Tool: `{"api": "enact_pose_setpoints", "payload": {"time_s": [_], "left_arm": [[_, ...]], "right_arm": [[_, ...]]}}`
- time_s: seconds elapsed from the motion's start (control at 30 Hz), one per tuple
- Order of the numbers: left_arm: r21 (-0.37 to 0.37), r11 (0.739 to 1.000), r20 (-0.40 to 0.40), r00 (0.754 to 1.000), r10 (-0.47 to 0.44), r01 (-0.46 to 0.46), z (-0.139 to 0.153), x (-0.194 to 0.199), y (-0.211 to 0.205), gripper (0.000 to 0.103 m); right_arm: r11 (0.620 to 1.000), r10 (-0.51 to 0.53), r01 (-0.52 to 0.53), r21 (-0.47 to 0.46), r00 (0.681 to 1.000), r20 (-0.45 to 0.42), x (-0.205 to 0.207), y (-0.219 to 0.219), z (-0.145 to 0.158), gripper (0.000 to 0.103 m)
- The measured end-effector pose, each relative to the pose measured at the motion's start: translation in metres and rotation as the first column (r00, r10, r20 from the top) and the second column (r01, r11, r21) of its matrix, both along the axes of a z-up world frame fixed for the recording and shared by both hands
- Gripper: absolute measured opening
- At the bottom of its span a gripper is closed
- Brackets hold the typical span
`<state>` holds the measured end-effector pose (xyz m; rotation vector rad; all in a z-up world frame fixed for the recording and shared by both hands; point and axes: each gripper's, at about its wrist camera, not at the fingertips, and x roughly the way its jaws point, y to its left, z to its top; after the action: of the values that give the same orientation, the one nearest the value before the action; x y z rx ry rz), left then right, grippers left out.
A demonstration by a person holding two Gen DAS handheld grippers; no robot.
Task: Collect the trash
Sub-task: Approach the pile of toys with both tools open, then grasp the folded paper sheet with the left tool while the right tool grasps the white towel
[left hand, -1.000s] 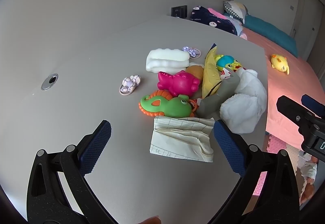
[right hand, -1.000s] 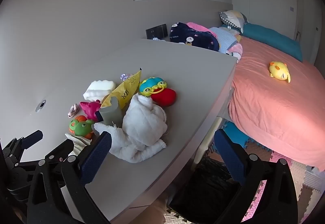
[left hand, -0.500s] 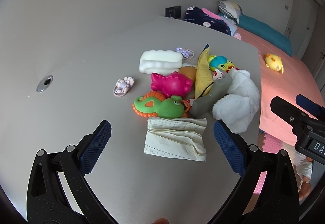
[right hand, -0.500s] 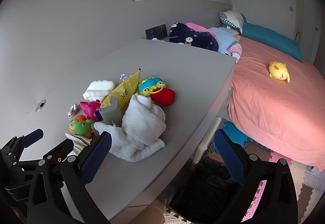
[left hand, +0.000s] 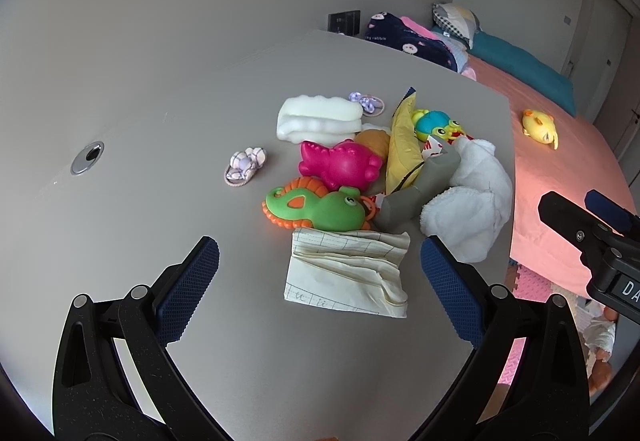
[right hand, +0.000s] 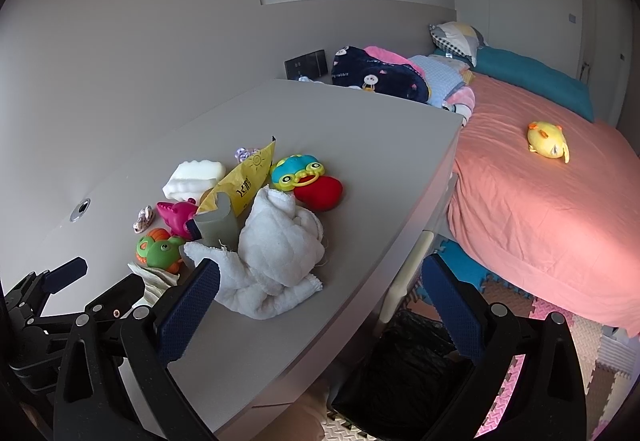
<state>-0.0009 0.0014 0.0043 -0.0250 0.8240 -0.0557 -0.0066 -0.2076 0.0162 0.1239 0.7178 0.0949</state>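
Observation:
A crumpled lined paper (left hand: 348,273) lies on the grey table (left hand: 160,169), just ahead of my open, empty left gripper (left hand: 316,265). Behind it sit a yellow snack bag (left hand: 402,149), a grey wrapper (left hand: 420,189) and a white towel (left hand: 468,197) among toys. My right gripper (right hand: 320,281) is open and empty, over the table's right edge near the towel (right hand: 276,253). A black-lined trash bin (right hand: 404,373) stands on the floor below it. The yellow bag (right hand: 246,181) and grey wrapper (right hand: 218,225) show there too.
Toys in the pile: a green seahorse (left hand: 316,207), a pink dinosaur (left hand: 340,165), a blue frog (right hand: 298,171), a white foam block (left hand: 320,119), small sandals (left hand: 245,165). A bed (right hand: 540,201) with a yellow plush (right hand: 547,141) stands right of the table.
The left gripper has shifted slightly, so the pile sits a little more left and centred in its view. The right gripper has barely moved. Both stay open.

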Motion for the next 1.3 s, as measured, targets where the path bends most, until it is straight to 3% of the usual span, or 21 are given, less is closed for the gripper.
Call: {"api": "enact_pose_setpoints", "payload": {"time_s": [0.37,1.13,1.3], "left_arm": [[0.016,0.999,-0.011,0.999,-0.046,0.046,-0.002,-0.001,-0.009,0.097],[0.033,0.998,-0.006,0.999,-0.051,0.052,-0.001,-0.002,-0.011,0.097],[0.027,0.998,-0.009,0.998,-0.055,0.055,-0.007,0.001,-0.013,0.097]], "right_arm": [[1.0,-0.001,0.001,-0.002,1.0,0.001,0.001,0.002,0.0,0.1],[1.0,0.0,0.0,-0.006,1.0,-0.001,0.003,0.008,-0.002,0.1],[1.0,0.0,0.0,0.002,1.0,-0.014,0.0,-0.007,-0.005,0.1]]}}
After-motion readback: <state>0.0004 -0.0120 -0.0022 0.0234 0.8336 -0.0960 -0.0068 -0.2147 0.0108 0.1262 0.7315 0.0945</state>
